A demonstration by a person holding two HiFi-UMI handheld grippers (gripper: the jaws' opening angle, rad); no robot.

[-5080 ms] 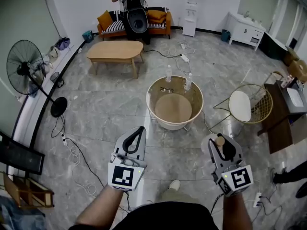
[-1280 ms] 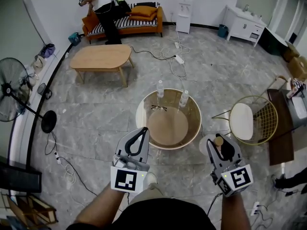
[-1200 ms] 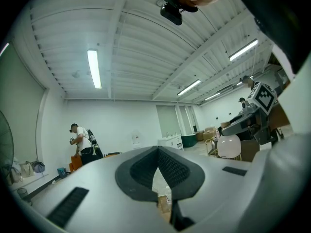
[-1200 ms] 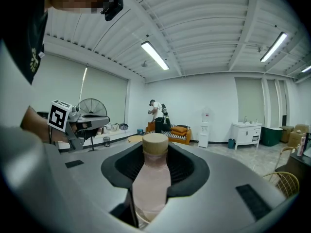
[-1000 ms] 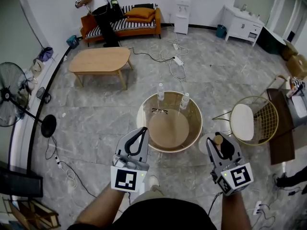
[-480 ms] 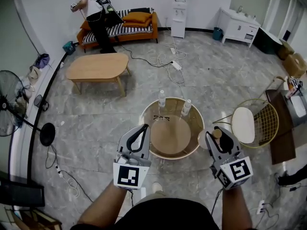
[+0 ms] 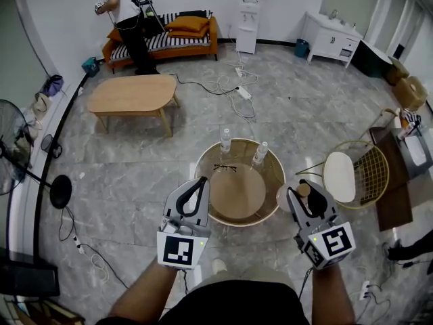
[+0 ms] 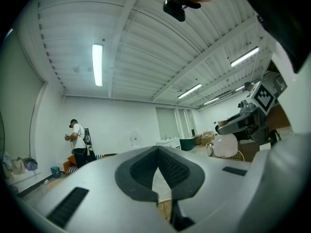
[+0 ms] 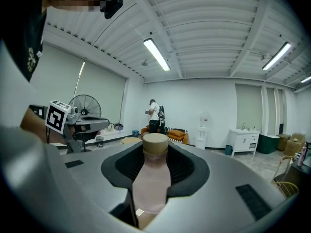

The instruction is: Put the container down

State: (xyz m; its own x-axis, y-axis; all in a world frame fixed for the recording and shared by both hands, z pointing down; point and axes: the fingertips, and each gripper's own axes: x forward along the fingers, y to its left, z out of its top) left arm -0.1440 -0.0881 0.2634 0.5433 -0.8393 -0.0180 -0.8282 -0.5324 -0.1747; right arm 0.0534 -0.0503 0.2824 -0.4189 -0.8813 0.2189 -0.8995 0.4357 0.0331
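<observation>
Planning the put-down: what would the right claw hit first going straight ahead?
Probably nothing close: the right claw, holding the container, points level across open room toward the far sofa; depth is unclear.

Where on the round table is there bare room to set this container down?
The near half of the round table is bare for the container, from the glasses forward to the near rim. The far edge is crowded: a left bottle and a right bottle stand there.
</observation>
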